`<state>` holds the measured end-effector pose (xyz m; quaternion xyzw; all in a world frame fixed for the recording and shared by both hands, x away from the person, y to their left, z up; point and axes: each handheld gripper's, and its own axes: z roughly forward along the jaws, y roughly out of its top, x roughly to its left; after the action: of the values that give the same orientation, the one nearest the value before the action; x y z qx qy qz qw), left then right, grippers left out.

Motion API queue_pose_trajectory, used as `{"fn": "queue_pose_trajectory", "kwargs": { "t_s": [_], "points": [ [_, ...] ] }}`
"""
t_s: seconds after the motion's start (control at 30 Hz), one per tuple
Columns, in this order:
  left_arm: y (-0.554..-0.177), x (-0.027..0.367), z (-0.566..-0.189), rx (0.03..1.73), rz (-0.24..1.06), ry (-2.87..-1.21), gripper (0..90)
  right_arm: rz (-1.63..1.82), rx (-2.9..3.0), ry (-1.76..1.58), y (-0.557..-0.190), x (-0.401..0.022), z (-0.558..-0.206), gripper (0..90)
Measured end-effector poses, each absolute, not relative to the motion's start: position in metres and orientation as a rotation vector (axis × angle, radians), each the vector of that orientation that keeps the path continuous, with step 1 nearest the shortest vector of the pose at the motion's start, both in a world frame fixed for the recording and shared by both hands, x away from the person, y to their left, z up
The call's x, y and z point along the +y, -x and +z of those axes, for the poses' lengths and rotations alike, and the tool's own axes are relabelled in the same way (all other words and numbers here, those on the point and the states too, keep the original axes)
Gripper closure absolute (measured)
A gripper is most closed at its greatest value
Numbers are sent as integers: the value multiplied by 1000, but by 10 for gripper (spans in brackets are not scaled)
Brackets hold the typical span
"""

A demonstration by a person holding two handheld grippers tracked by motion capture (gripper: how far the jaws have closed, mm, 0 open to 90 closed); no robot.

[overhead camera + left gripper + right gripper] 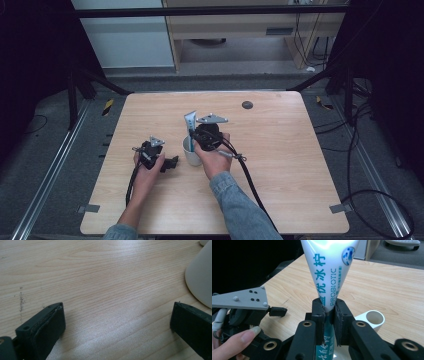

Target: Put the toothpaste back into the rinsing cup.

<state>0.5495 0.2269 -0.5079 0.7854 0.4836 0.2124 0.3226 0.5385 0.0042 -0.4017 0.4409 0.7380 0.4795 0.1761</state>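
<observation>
The white cup (191,150) stands on the wooden table (280,150), slightly left of the table's centre, and serves as the reference point. In the high view most of the cup is covered by the right hand (212,160); a part of its rim and wall shows.

The right gripper (329,312) is held directly above and just right of the cup. Its jaws are pressed onto a toothpaste tube (329,272), pinching it at the narrow lower section. The tube stands roughly upright, flat crimped end up. In the right gripper view the tube's top is cut off by the frame edge, and its lower end is hidden behind the jaws. Whether the tube reaches into the cup cannot be determined. The cup mouth (375,318) appears beside the right jaw in that view.

The left gripper (117,322) rests low over the table just left of the cup, held in the left hand (146,172). Its jaws are spread wide apart with bare wood between them. The cup wall (200,277) shows near one jaw, cut off at the frame edge.

A small dark round disc (247,105) lies on the table well beyond the cup; its nature is hard to make out.
</observation>
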Motion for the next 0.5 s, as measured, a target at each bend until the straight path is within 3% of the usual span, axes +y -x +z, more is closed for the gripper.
{"fn": "queue_pose_trajectory", "kwargs": {
  "t_s": [0.5],
  "points": [
    [-549,227,-508,1273,556,-2058,0,1371,2107,-1306,-546,3,-411,798]
  ]
}}
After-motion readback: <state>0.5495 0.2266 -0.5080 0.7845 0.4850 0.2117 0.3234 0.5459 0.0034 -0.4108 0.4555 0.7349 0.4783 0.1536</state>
